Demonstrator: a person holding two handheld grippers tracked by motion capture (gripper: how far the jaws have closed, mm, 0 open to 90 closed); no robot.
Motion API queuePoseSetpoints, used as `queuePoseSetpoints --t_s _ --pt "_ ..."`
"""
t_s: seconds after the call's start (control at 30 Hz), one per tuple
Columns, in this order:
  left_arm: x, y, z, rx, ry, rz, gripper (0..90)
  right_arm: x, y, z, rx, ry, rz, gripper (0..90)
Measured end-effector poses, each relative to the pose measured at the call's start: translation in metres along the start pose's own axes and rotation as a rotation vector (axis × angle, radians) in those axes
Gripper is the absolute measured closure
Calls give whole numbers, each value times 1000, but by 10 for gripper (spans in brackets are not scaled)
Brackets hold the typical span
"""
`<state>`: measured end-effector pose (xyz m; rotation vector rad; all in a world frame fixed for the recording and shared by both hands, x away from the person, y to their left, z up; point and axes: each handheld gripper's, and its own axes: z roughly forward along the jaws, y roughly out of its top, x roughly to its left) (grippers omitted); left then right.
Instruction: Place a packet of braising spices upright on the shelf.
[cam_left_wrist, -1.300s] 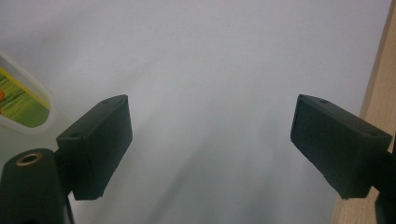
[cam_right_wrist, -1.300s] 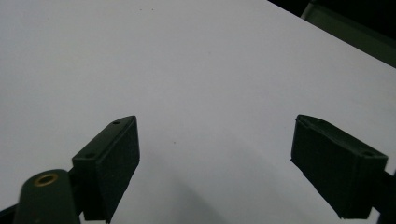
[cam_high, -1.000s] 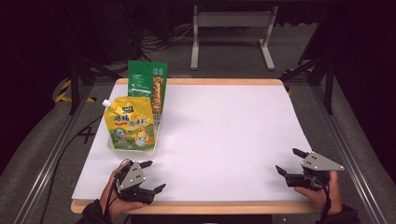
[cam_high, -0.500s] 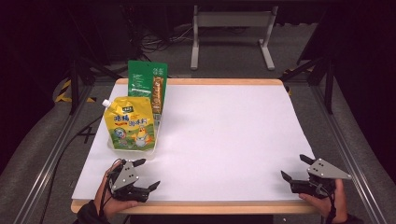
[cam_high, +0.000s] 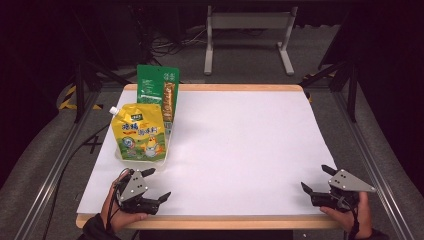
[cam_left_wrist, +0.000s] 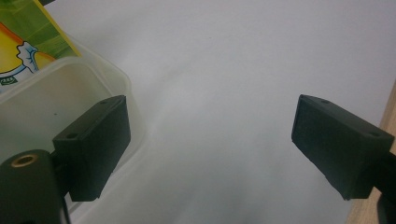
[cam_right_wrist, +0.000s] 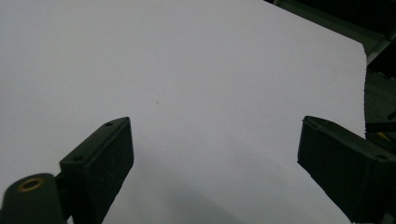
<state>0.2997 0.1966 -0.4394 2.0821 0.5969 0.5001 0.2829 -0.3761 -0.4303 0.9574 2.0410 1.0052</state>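
Left gripper (cam_high: 156, 184): near table's front-left edge, jaws wide apart, empty. Translucent plastic container (cam_left_wrist: 56, 93): just ahead of its left jaw, under base of yellow spouted pouch (cam_high: 140, 131). Green packet (cam_high: 158, 92): behind pouch, at far-left of white table (cam_high: 240, 140). Right gripper (cam_high: 315, 180): front-right edge, jaws apart, empty, well apart from the items.

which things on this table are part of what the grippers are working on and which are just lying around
In the job, judging by what lies nearest the left hand-held gripper:
yellow spouted pouch
clear plastic tub that the pouch stands in
green packet behind it

Just about:
white table sheet
right hand-held gripper, open over bare sheet
metal stand beyond the table
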Motion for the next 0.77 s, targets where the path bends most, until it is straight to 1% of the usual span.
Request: queuePoseSetpoints --t_s 0.07,0.27,0.43,0.57,0.67,0.77 --pt "0 0 1 3 0 1 124 -1 0 0 -1 0 4 116" --pt "0 0 2 12 1 6 124 0 0 3 7 3 -8 115" --pt "1 0 0 10 9 4 125 -1 0 5 13 7 -3 113" --pt "3 0 0 -1 12 -1 124 1 1 7 20 11 -12 108" --pt "3 1 0 -1 8 0 123 0 1 8 25 -2 -13 100" --pt "2 1 0 -2 6 -1 123 -2 1 8 15 -7 -3 99"
